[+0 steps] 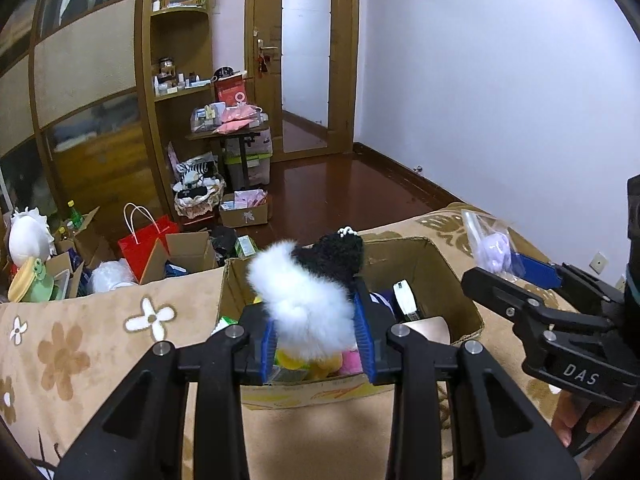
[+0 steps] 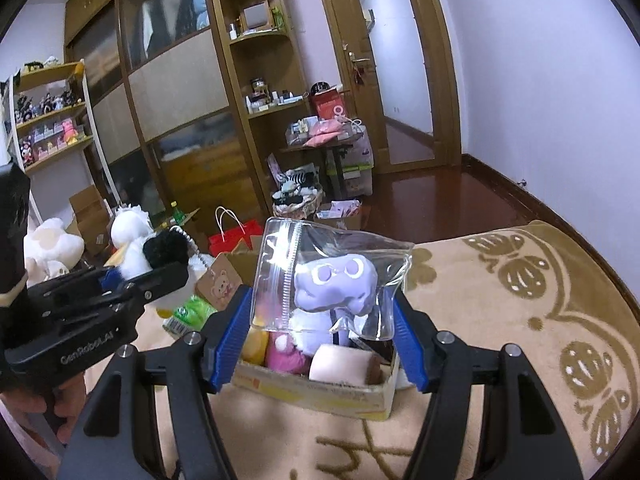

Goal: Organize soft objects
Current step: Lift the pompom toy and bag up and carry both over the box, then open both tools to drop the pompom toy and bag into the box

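My left gripper [image 1: 316,344] is shut on a fluffy white and black plush toy [image 1: 304,292] and holds it above an open cardboard box [image 1: 420,256] that sits on the beige patterned bed cover [image 1: 80,344]. The box holds yellow and pink soft toys [image 1: 336,362]. My right gripper [image 2: 320,340] is shut on a clear zip bag with a purple plush toy [image 2: 340,284] inside, also over the box [image 2: 332,394]. Each gripper shows in the other's view: the right one [image 1: 516,276] at the right, the left one [image 2: 132,276] at the left.
The floor beyond the bed holds a red paper bag [image 1: 144,240], open cartons [image 1: 188,252], a basket of items [image 1: 198,196] and a small loaded table [image 1: 232,128]. A wardrobe and shelves [image 1: 176,80] stand at the back left. A door [image 1: 306,56] is behind.
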### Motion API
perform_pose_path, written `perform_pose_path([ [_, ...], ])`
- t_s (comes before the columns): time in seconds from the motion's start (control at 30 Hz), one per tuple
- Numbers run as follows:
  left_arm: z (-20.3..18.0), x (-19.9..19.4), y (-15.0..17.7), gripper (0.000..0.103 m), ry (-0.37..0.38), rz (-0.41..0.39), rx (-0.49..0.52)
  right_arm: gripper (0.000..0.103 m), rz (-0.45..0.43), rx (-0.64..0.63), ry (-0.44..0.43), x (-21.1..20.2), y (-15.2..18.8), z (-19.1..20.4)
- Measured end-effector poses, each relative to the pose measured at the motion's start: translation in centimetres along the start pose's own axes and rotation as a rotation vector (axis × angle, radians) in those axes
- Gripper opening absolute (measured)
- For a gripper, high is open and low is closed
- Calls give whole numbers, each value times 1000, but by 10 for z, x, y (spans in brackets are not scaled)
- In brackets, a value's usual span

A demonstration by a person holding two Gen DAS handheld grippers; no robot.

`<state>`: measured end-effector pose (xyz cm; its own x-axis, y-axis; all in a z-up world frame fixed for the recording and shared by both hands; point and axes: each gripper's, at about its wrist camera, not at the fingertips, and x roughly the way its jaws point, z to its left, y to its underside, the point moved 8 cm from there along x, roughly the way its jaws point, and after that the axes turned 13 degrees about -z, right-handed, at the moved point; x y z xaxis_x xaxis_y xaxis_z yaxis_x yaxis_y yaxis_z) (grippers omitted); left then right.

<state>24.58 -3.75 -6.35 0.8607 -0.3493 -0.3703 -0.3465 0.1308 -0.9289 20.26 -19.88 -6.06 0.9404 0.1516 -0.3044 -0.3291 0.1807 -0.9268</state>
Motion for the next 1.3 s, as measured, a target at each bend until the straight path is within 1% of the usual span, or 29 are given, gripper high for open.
perform_pose_path([
  [0.17,2,9,1,33,-12,1,23,71,8,16,-7,11,3,-3],
  [0.33,5,21,12,34,-5,47,3,72,44,47,-13,23,14,-9],
  [0.4,7,24,15,37,-9,57,3,74,54,51,-14,27,17,-10],
  [0.43,7,25,16,38,-10,59,3,74,57,50,-14,28,18,-10],
  [0.47,7,26,16,44,-13,59,4,74,62,50,-19,29,20,-9],
  [0.5,8,26,16,53,-14,59,4,74,65,50,-21,30,21,-9],
  [0.63,10,25,17,59,-27,59,10,74,79,43,-26,32,26,-7],
  [0.7,13,25,18,70,-38,66,11,74,84,46,-27,32,28,-8],
  [0.8,16,22,18,81,-52,72,11,75,82,52,-29,31,28,-9],
  [0.9,20,16,14,87,-77,61,17,80,78,54,-21,28,27,-10],
  [1.0,24,10,13,91,-90,54,2,82,75,60,-17,26,26,-13],
  [1.07,27,5,12,92,-99,51,1,82,73,69,-14,25,24,-15],
  [1.13,28,1,12,93,-112,47,7,86,70,74,-14,23,22,-15],
  [1.17,29,-2,12,93,-116,44,9,89,73,70,-13,23,21,-16],
  [1.3,32,-14,13,95,-124,40,12,91,74,32,7,15,17,-18],
])
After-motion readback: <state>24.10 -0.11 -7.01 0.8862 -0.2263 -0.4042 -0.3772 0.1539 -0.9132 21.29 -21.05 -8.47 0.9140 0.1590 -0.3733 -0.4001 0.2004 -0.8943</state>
